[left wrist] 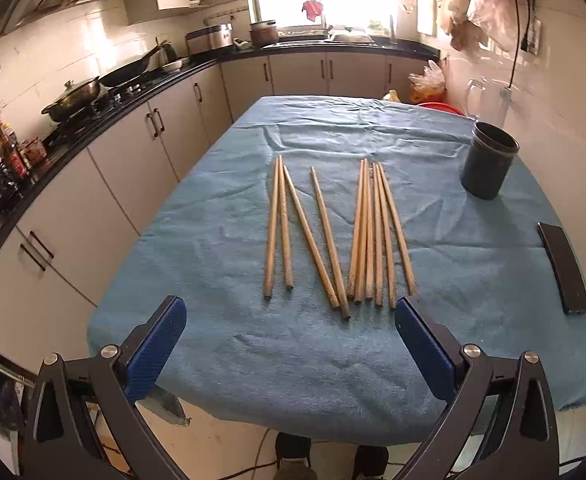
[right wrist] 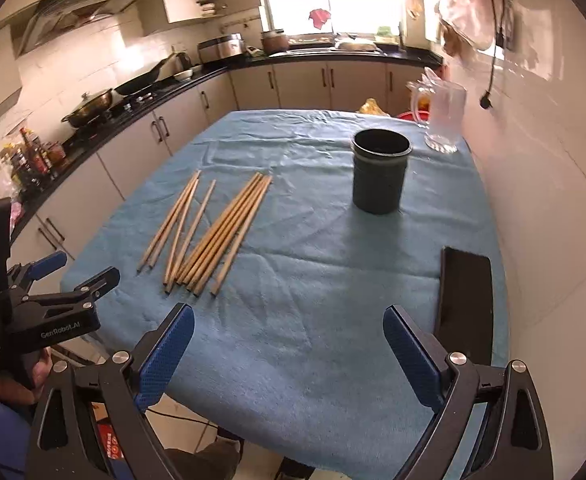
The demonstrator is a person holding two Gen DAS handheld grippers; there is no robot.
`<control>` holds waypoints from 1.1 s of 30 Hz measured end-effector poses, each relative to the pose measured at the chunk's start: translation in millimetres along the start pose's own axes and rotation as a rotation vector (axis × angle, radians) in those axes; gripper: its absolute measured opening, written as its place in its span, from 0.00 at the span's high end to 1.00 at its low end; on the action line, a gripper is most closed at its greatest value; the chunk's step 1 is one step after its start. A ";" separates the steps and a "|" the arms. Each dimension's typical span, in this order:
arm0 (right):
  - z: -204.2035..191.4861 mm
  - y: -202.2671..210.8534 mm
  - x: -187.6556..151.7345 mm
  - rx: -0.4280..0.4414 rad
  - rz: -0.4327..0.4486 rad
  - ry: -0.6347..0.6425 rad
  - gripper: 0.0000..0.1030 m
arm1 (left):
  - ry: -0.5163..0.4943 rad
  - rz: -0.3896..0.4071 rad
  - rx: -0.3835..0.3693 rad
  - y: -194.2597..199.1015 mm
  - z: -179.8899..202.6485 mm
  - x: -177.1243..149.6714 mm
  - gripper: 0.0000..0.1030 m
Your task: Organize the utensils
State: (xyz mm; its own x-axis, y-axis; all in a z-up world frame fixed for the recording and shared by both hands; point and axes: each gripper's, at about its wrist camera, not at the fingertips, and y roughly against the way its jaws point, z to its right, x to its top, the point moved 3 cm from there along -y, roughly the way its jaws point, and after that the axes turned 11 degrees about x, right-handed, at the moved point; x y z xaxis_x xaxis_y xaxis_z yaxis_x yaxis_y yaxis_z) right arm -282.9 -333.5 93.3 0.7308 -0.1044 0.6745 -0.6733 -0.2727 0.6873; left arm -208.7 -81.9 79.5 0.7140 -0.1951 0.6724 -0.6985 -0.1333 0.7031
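Several wooden chopsticks (left wrist: 373, 232) lie loose on the blue cloth covering the table (left wrist: 253, 352), pointing away from me; the right wrist view shows the chopsticks (right wrist: 217, 236) left of centre. A dark round holder (left wrist: 489, 160) stands upright at the right; in the right wrist view the holder (right wrist: 380, 172) looks empty. My left gripper (left wrist: 289, 320) is open above the near table edge, just short of the chopstick ends, with nothing between its blue pads. My right gripper (right wrist: 289, 330) is also open over the near cloth, holding nothing. The left gripper (right wrist: 81, 270) shows at the far left there.
A flat black object (right wrist: 465, 300) lies on the cloth near the right edge, by a tiled wall. A clear glass jug (right wrist: 443, 118) stands behind the holder. Kitchen counters with pans (left wrist: 77, 98) run along the left and back. A hand (right wrist: 33, 376) grips the left tool.
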 end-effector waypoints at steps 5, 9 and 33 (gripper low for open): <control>-3.0 -2.3 -0.2 0.021 -0.008 0.022 0.05 | 0.014 -0.010 0.011 1.0 -0.3 -5.9 0.00; -3.6 -3.5 -1.2 0.033 -0.019 0.033 0.05 | 0.018 -0.017 0.016 1.9 -1.3 -10.9 0.00; 0.0 4.3 -7.4 0.038 -0.018 0.023 0.05 | 0.004 -0.001 0.015 10.6 3.7 -11.9 0.00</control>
State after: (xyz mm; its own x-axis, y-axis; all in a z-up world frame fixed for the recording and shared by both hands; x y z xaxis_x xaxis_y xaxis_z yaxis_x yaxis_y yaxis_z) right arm -291.2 -334.0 91.3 0.7399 -0.0767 0.6684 -0.6547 -0.3106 0.6891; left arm -224.8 -84.7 78.1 0.7148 -0.1910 0.6727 -0.6984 -0.1478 0.7002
